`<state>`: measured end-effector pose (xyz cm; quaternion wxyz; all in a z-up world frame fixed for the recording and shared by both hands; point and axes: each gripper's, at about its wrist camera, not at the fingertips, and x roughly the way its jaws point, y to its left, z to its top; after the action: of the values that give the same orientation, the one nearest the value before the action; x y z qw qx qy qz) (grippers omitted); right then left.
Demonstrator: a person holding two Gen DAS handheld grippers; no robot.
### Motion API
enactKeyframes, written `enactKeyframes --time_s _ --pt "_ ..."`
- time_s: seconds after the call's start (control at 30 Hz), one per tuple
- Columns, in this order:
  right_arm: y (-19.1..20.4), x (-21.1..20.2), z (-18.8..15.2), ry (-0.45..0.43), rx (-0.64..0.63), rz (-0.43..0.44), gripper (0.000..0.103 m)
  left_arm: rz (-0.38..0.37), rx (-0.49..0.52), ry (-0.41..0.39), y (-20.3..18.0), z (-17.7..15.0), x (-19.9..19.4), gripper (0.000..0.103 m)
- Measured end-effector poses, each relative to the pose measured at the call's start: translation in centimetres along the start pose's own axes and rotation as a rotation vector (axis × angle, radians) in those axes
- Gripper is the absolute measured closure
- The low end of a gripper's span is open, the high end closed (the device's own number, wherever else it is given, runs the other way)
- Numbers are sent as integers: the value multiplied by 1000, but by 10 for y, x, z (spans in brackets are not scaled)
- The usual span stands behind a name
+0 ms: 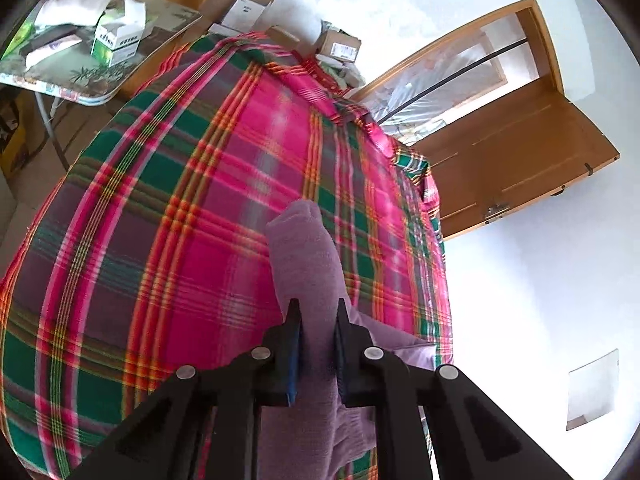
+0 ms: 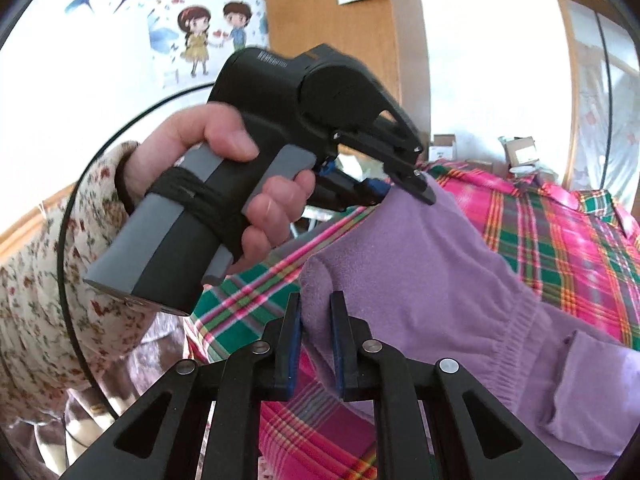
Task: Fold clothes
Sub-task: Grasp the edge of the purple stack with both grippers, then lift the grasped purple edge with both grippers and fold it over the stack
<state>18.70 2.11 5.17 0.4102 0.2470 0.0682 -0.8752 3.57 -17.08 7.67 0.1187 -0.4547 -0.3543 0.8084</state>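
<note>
Now both grippers clamp the garment. Left gripper pinches a bunched fold running straight ahead; right gripper grips an edge. Garment: lilac fleece, soft nap, ribbed elastic band, long axis from the grippers across the bedspread. Bedspread: pink-green plaid weave.

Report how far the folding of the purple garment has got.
Done: nothing looks folded; no neat fold shows. In hand: the left gripper and the right gripper are each shut on the purple garment, holding it over the plaid bedspread. Left: lay it flat, fold it over, and smooth it.
</note>
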Motion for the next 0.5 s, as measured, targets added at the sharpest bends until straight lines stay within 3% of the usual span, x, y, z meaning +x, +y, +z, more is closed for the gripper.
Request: enactKeyframes --time_s 0.5 --pt "-28 -76 2 -152 71 -71 89 0 118 -33 -91 -11 -2 89"
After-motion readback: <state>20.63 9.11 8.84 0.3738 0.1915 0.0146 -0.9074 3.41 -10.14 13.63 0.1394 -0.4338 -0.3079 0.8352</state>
